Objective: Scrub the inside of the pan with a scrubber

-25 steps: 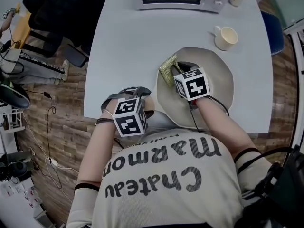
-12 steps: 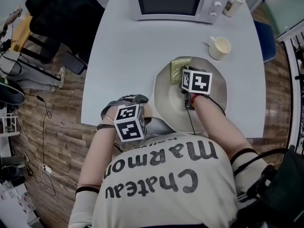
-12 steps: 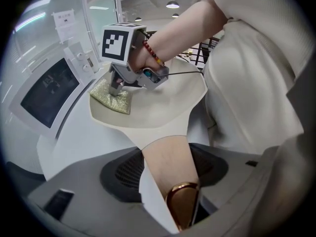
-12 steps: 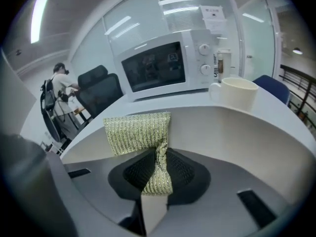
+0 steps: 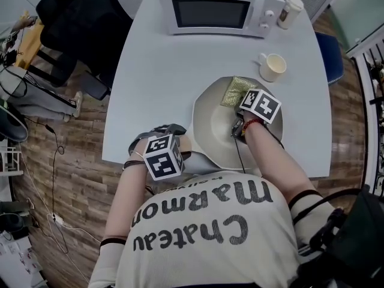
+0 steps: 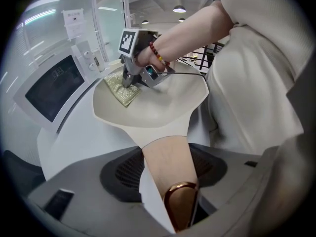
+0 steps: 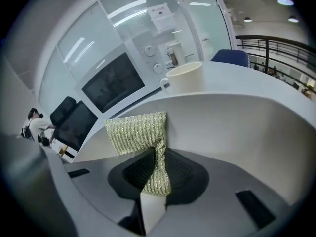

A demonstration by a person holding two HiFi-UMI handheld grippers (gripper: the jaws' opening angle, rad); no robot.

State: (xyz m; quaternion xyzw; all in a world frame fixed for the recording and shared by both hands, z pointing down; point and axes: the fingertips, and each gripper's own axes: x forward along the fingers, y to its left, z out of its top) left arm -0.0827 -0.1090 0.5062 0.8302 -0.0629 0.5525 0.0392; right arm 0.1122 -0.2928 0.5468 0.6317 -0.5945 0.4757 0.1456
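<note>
1. White table (image 5: pixel 162 83) is holding a microwave (image 5: pixel 213 11) at top and a cream pan (image 5: pixel 213 128) right of centre
2. Left gripper (image 6: pixel 168 181) is clamping the pan handle (image 6: pixel 165 154), its jaws having just been closing tighter
3. Right gripper (image 7: pixel 158 174) is pinching the scrubber (image 7: pixel 138 130) against the pan's upper inside wall

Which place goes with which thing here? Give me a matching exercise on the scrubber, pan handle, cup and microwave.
Things:
1 scrubber
2 pan handle
3 cup
4 microwave

Places:
A at the table's far edge
B clamped in the left gripper
C pinched in the right gripper, inside the pan
D on the table beside the pan's far rim

Pairs: 1-C, 2-B, 3-D, 4-A.
</note>
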